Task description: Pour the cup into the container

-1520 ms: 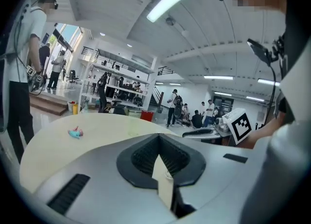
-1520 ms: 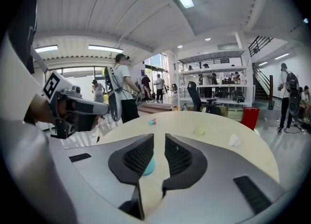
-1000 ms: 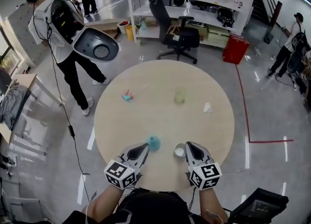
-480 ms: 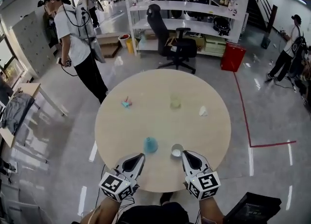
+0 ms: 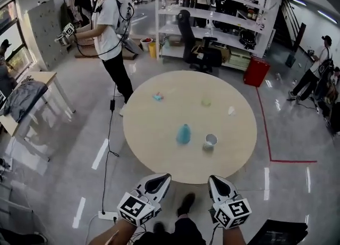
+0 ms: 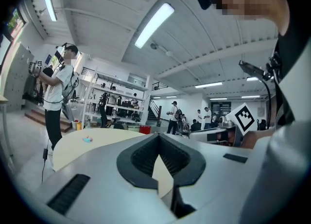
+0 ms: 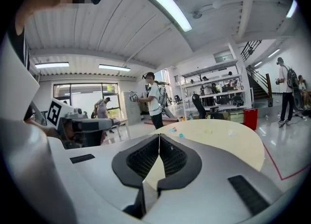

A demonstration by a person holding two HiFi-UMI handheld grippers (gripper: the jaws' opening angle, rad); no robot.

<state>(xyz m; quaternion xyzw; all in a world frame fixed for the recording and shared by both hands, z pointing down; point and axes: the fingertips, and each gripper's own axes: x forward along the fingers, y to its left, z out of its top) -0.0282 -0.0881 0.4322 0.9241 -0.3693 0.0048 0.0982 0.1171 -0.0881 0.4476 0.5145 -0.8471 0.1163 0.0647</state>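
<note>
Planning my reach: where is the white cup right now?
In the head view, the white cup stands on the round table's near half, just right of the teal vessel.

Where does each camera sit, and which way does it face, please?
Head view: on the person's head, steeply down at the round table; forearms, left tool and right tool show.
Left gripper view: on the left tool, level along its shut jaws over the table; right tool at right.
Right gripper view: on the right tool, along its shut jaws; left tool at left.
Shared: both gripper views catch the table and the white-shirted person.
</note>
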